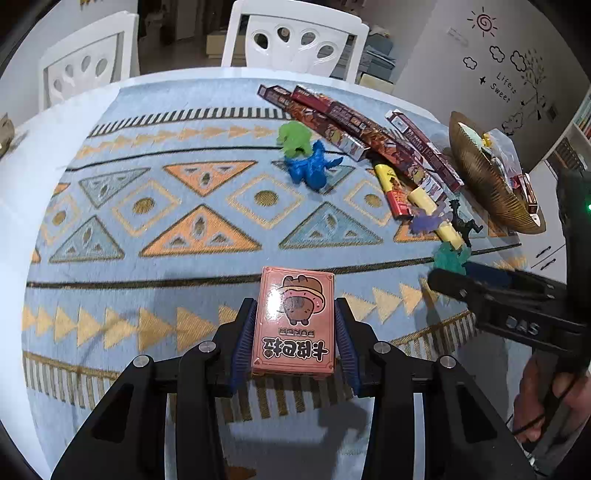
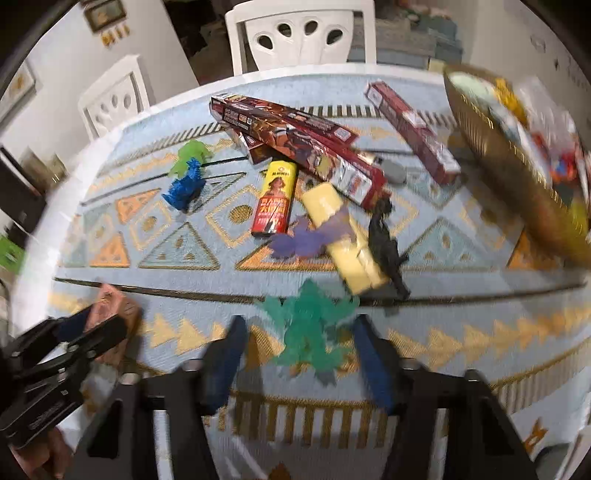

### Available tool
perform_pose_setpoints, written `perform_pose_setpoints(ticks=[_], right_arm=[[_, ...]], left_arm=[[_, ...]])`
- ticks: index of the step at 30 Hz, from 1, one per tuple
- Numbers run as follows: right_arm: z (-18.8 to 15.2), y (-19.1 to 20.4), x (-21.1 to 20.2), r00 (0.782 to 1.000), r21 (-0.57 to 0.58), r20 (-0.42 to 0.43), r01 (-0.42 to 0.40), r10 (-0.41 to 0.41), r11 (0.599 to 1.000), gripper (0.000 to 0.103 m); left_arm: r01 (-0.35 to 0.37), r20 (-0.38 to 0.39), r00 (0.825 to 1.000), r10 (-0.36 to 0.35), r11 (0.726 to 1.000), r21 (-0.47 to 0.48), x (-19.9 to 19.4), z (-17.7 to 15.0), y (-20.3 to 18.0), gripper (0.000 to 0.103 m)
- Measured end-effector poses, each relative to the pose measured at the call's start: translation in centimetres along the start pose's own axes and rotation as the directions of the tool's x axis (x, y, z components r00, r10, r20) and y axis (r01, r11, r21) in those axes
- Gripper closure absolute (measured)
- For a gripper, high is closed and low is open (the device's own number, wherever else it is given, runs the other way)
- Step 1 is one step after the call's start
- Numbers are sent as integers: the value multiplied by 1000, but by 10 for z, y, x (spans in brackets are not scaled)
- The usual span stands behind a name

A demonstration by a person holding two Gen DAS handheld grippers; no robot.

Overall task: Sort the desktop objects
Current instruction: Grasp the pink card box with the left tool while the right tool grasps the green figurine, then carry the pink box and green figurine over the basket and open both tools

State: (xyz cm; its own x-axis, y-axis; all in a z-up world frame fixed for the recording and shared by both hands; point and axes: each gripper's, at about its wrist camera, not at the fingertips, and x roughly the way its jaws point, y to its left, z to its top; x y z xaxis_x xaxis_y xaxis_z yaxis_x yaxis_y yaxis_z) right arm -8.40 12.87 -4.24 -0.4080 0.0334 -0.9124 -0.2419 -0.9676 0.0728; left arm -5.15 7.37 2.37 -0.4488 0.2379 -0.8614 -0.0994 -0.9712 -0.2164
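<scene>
My left gripper (image 1: 295, 306) is shut on a pink poker card box (image 1: 295, 321), held near the table's front edge; it also shows in the right wrist view (image 2: 110, 306). My right gripper (image 2: 299, 325) is open, its fingers either side of a teal dinosaur (image 2: 310, 332) lying on the cloth, also seen in the left wrist view (image 1: 448, 258). Further back lie a purple dinosaur (image 2: 310, 236), a black dinosaur (image 2: 388, 243), a blue dinosaur (image 2: 184, 188), a green dinosaur (image 2: 192, 155), a yellow-red card box (image 2: 275, 199), pale yellow blocks (image 2: 343, 236) and long red boxes (image 2: 306, 147).
A patterned blue and orange cloth (image 1: 166, 221) covers the white table. A gold ribbed bowl (image 2: 517, 177) holding small items stands at the right. Two white chairs (image 2: 303, 33) stand behind the table.
</scene>
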Motion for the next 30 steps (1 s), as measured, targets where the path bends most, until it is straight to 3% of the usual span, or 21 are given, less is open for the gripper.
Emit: perform_pose_setpoints(ticks=[9, 15, 19, 23, 27, 30], right_arm=[[-22, -15, -24, 993, 65, -17, -114, 116, 991, 67], [-19, -46, -71, 992, 137, 65, -119, 111, 983, 67], [2, -95, -113, 982, 251, 185, -91, 44, 964, 67], [27, -148, -151, 955, 378, 290, -53, -63, 924, 67], [45, -197, -168, 930, 517, 324, -21, -173, 856, 67], [53, -235, -166, 932, 606, 284, 7, -224, 795, 67]], left_arm=[[25, 1, 1000, -25, 999, 41, -4, 5, -11, 64], [91, 3, 996, -91, 992, 82, -9, 21, -37, 64], [146, 42, 987, -154, 977, 152, -16, 48, -73, 64], [236, 88, 961, -261, 945, 226, -22, 91, -121, 64], [308, 88, 933, -348, 901, 305, -17, 133, -174, 64], [368, 62, 908, -414, 860, 353, -6, 154, -211, 64]])
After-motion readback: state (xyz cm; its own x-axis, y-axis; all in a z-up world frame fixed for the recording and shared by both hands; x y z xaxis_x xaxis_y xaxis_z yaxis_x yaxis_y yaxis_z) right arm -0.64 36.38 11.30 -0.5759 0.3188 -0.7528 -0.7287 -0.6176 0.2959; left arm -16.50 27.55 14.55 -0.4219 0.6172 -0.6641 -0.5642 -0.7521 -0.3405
